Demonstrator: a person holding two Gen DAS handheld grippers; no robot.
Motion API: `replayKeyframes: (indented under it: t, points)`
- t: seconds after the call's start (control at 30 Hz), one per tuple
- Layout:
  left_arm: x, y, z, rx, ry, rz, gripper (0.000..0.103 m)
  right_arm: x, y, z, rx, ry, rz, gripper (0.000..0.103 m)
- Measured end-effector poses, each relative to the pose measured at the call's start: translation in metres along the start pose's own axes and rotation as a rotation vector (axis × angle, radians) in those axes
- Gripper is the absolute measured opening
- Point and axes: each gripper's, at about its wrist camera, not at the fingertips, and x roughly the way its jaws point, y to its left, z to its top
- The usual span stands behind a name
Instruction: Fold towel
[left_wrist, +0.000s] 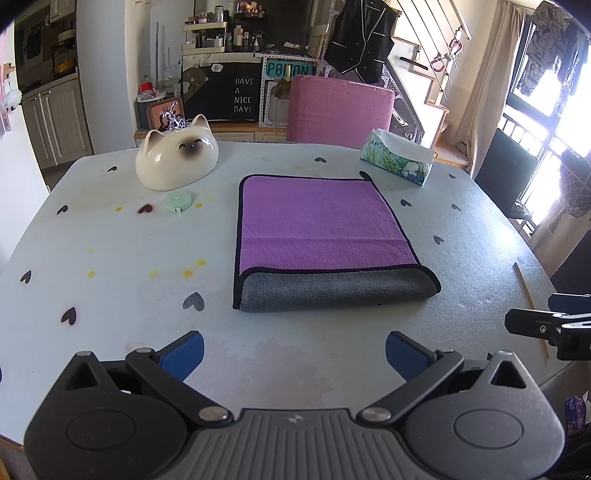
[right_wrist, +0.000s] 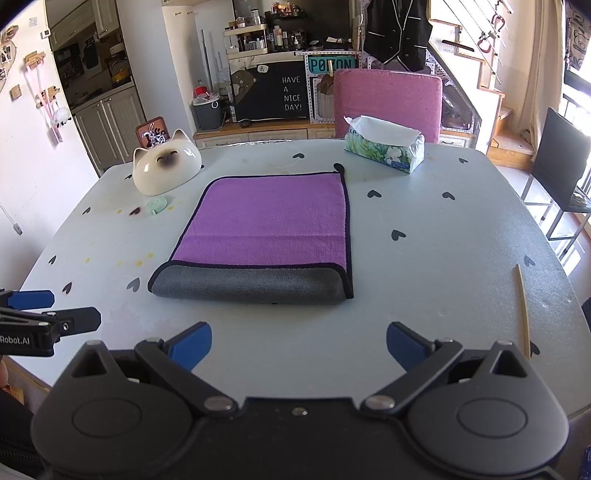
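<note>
A purple towel (left_wrist: 317, 221) with a grey underside and black trim lies folded flat on the middle of the table; its grey fold faces me. It also shows in the right wrist view (right_wrist: 266, 229). My left gripper (left_wrist: 294, 354) is open and empty, above the table's near edge, short of the towel. My right gripper (right_wrist: 299, 345) is open and empty, likewise short of the towel's near fold. The right gripper's side shows at the right edge of the left wrist view (left_wrist: 550, 326), and the left gripper at the left edge of the right wrist view (right_wrist: 48, 325).
A ceramic cat head (left_wrist: 177, 157) and a green tape measure (left_wrist: 178, 202) sit at the far left. A tissue box (left_wrist: 397, 157) stands at the far right. A wooden stick (right_wrist: 522, 310) lies near the right edge. A pink chair (left_wrist: 340, 109) stands behind the table (left_wrist: 110, 240).
</note>
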Motion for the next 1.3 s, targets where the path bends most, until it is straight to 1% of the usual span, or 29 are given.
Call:
replayKeyframes:
  t: [0.63, 0.77, 0.93, 1.2, 1.3]
  points:
    - [0.003, -0.001, -0.002, 0.001, 0.0, -0.002, 0.103, 0.0, 0.0, 0.0, -0.001, -0.001, -0.003, 0.101]
    - [0.002, -0.001, 0.0, 0.016, -0.014, 0.015, 0.103, 0.001, 0.0, 0.001, -0.004, -0.006, -0.007, 0.101]
    - [0.0, 0.0, 0.01, 0.043, -0.054, 0.052, 0.103, 0.0, -0.002, 0.007, -0.02, -0.041, -0.038, 0.101]
    - [0.013, 0.002, 0.036, 0.059, -0.11, 0.077, 0.103, 0.007, -0.008, 0.025, -0.039, -0.11, -0.058, 0.101]
    - [0.018, 0.001, 0.045, 0.064, -0.126, 0.079, 0.103, 0.014, -0.011, 0.032, -0.037, -0.121, -0.05, 0.101]
